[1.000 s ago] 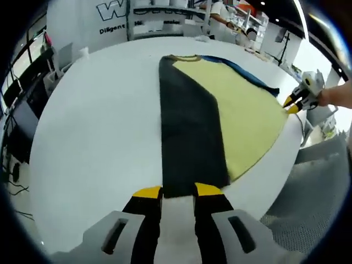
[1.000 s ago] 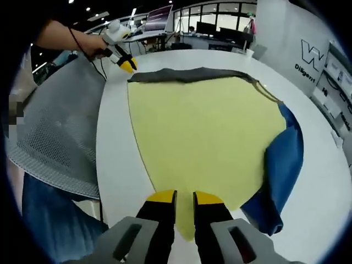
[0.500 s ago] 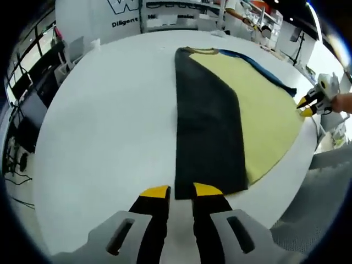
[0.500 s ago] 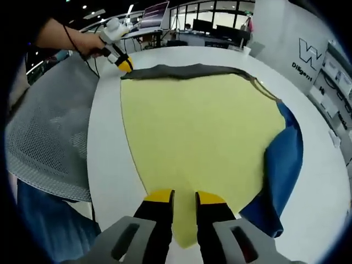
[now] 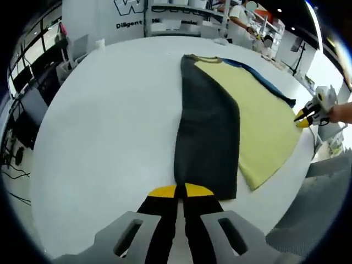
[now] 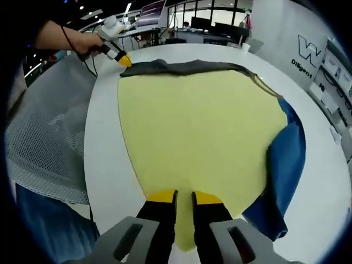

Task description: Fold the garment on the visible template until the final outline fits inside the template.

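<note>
A garment lies flat on the round white table (image 5: 99, 126): a yellow body (image 5: 264, 126), a dark panel (image 5: 206, 132) folded lengthwise over it, and a blue sleeve (image 5: 258, 77) along the far side. My left gripper (image 5: 176, 191) is shut on the dark panel's near hem. In the right gripper view the left gripper (image 6: 124, 59) sits at the far corner, where the dark strip (image 6: 187, 67) puckers up slightly. My right gripper (image 6: 184, 196) holds the pointed corner of the yellow body (image 6: 203, 126) between nearly closed jaws, with the blue sleeve (image 6: 283, 165) to its right. The right gripper (image 5: 302, 120) also appears at the yellow edge.
A grey mesh chair (image 6: 49, 137) stands close against the table's edge (image 6: 104, 165), beside both held corners. A person's hand (image 6: 71, 38) holds the left gripper. Shelves, desks and monitors stand beyond the table.
My left jaws have closed from a clear gap onto the dark hem. The dark strip by the left gripper has puckered slightly. The right gripper has stayed at the yellow corner.
</note>
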A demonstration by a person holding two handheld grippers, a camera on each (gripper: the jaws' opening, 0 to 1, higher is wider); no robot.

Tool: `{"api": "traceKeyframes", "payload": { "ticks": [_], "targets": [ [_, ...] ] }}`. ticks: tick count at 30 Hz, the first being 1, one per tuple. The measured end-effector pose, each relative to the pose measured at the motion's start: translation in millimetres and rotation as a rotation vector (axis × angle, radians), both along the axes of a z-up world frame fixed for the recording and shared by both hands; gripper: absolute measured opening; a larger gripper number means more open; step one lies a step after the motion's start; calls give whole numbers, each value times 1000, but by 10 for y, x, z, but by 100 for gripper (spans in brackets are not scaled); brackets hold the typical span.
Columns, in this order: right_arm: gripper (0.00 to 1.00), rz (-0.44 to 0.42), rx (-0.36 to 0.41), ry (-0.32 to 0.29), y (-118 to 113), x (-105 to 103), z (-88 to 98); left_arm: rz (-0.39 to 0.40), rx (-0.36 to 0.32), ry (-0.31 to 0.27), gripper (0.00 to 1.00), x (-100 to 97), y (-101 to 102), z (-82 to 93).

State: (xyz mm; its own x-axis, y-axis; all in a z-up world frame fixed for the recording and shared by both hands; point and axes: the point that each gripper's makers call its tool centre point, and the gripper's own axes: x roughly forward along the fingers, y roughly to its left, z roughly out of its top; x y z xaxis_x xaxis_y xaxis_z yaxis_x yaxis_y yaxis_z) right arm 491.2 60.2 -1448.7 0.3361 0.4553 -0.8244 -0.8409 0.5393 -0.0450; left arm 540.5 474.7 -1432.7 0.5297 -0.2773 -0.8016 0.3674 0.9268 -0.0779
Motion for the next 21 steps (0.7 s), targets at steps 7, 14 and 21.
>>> {"api": "traceKeyframes", "payload": {
  "ticks": [7, 14, 21],
  "targets": [
    [3, -2, -3, 7, -7, 12, -3, 16, 54, -24, 9, 356, 391, 93],
    [3, -7, -7, 14, -9, 2, -6, 34, 118, -48, 9, 777, 803, 214],
    [3, -8, -14, 24, -12, 9, -9, 49, 160, -62, 9, 1085, 1075, 255]
  ]
}}
